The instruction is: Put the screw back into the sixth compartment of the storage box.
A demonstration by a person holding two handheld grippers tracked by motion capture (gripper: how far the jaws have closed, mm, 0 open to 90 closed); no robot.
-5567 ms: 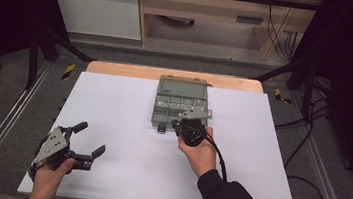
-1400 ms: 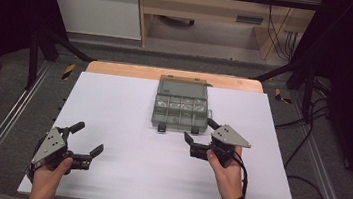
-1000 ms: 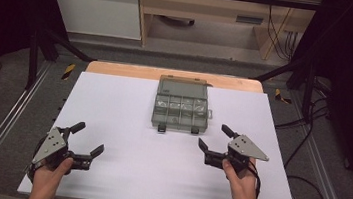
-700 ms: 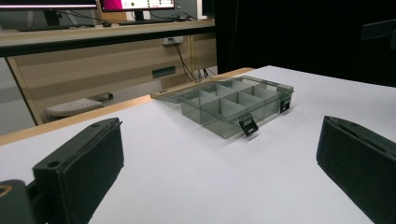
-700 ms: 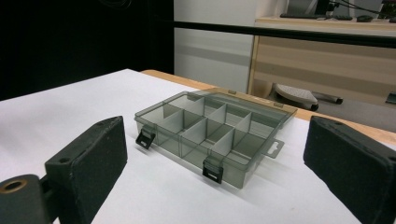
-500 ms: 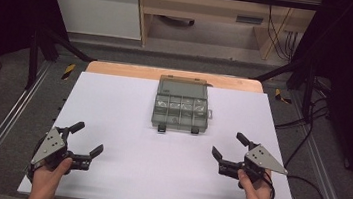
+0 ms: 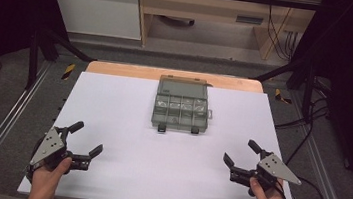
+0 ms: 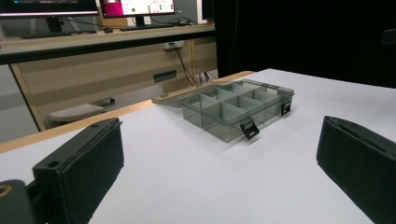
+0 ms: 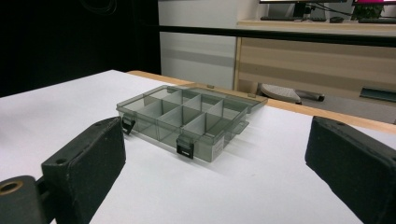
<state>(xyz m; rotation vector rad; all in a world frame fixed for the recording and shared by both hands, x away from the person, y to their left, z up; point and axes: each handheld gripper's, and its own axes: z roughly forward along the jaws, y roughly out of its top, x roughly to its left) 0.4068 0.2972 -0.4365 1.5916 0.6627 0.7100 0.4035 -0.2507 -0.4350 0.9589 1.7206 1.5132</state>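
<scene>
My left tongs (image 7: 83, 139) at near left corner of tabletop (image 7: 123, 108), jaws spread wide, gripping nothing. My right tongs (image 7: 242, 153) at near right corner, likewise wide apart, bare. Box (image 7: 180, 111) toward far edge, midway across, lid laid back, well apart from both. High view gives whole layout; tongs views give box's low walls, dividers, two front latches (image 9: 185, 147). Broad bare tabletop between tongs and box.

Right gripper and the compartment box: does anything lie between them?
No. In the high view, only bare white table separates the right gripper from the compartment box; the right gripper view agrees.
</scene>
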